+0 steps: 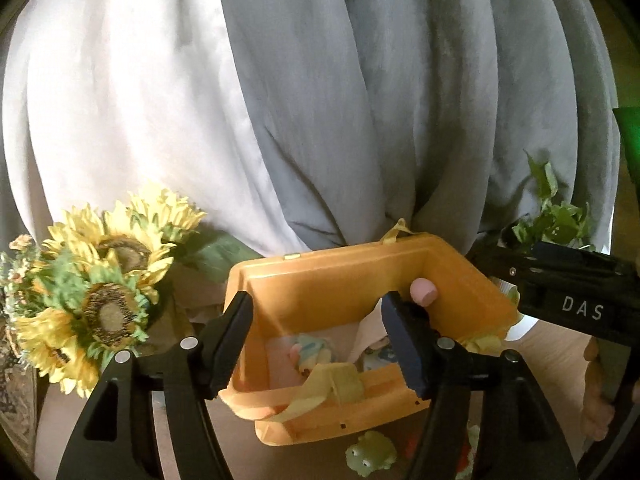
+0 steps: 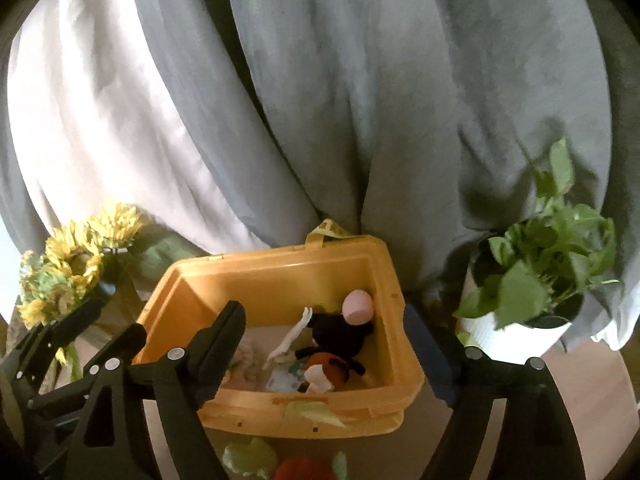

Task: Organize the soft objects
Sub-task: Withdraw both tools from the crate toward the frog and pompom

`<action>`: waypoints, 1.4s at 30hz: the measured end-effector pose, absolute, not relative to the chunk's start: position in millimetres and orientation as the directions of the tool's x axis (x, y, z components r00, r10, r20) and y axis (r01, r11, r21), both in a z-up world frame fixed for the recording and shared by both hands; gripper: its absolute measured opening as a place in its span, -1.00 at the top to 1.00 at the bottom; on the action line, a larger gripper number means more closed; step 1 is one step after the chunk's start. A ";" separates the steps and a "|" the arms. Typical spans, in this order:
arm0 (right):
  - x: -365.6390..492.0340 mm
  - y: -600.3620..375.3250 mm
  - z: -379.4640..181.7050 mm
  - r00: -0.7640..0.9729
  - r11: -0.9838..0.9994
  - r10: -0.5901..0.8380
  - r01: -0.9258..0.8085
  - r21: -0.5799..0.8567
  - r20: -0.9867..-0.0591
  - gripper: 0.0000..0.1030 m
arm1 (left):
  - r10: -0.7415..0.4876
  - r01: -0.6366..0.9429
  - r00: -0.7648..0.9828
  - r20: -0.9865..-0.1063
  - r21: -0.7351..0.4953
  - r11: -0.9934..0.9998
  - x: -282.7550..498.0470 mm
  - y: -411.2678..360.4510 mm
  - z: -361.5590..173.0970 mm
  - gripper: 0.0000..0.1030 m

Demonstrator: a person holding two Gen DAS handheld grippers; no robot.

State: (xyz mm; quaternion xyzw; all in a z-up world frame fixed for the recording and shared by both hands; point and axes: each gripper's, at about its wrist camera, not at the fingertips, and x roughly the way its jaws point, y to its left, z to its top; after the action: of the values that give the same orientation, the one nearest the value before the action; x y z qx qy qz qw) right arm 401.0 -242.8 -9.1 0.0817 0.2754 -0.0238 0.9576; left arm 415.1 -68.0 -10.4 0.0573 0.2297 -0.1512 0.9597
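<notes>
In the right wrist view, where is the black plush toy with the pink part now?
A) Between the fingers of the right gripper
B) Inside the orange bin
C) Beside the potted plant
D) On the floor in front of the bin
B: the black plush toy lies inside the orange bin, among other soft items, while the right gripper stands open and holds nothing.

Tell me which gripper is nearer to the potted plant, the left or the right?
Right. The right gripper is open over the yellow bin, with the potted plant just to its right. The left gripper is further left, toward the sunflowers.
</notes>
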 end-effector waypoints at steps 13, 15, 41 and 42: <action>351.6 -237.0 -6.0 0.867 0.984 -0.014 0.102 0.149 -0.498 -0.64 | -0.271 0.325 0.869 -0.415 0.063 0.944 372.5 -58.0 -3.2 -0.31; 345.4 -235.9 -8.8 0.868 0.985 -0.015 0.097 0.141 -0.496 -0.64 | -0.268 0.323 0.871 -0.411 0.069 0.944 366.3 -57.4 -5.8 -0.31; 318.1 -218.5 -76.3 0.796 0.990 0.013 0.073 0.117 -0.605 -0.64 | -0.305 0.381 0.770 -0.560 0.021 0.925 351.4 -47.9 -84.0 -0.31; 319.8 -218.9 -80.6 0.787 0.990 0.013 0.079 0.121 -0.617 -0.64 | -0.308 0.387 0.763 -0.568 0.021 0.922 352.3 -47.6 -88.5 -0.31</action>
State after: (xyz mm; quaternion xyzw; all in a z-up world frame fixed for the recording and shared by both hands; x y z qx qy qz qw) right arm 319.8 -218.9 -80.6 0.0701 0.3259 -0.0175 0.9426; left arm 352.3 -47.6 -88.5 0.0687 0.2898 -0.1855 0.9364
